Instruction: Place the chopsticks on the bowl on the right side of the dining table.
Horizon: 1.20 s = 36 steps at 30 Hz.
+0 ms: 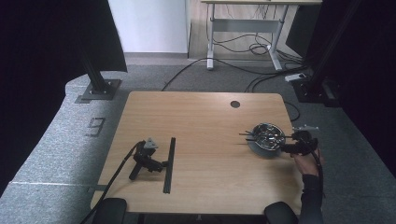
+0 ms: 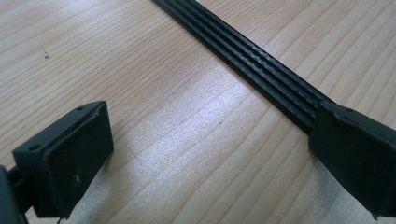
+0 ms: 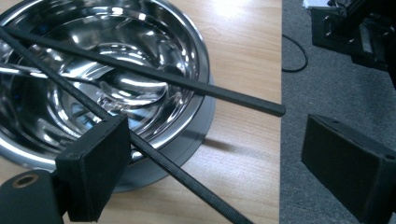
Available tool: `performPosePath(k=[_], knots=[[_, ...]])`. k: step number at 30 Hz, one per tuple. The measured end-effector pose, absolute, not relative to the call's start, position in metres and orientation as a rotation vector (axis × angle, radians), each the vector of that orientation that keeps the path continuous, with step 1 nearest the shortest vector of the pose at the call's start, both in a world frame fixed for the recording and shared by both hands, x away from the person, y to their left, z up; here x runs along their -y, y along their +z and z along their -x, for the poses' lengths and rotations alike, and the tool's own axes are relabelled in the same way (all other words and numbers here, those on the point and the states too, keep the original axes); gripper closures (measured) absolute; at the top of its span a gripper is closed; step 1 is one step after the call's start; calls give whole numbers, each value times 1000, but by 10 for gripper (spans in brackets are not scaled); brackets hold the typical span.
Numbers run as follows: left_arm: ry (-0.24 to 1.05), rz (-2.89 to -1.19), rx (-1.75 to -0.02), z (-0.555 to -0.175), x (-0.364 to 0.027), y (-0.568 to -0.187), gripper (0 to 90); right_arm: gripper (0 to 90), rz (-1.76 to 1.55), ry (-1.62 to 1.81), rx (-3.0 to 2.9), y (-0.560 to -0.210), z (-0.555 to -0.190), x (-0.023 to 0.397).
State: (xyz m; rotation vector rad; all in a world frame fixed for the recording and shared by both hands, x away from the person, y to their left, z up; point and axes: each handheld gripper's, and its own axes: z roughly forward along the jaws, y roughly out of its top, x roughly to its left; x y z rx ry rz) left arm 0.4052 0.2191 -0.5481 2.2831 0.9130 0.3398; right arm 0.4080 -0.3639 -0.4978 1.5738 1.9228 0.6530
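A round, mirror-polished steel bowl (image 3: 107,79) is seen near the right edge of the pale wood-grain table (image 1: 205,140), with thin black ribbed rods (image 3: 154,77) laid across its rim. The right gripper (image 3: 205,163) is held just beside it, jaws spread, one rod passing between them unpinched. The left gripper (image 2: 205,158) is rested on the table, jaws spread, beside a flat grooved black strip (image 2: 243,60).
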Motion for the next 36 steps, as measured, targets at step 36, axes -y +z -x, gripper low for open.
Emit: performPosePath(k=[36], knots=[[340, -2284, -913, -405, -219, -548, 0, 361, -1567, 846, -1882, -487, -404, 354]])
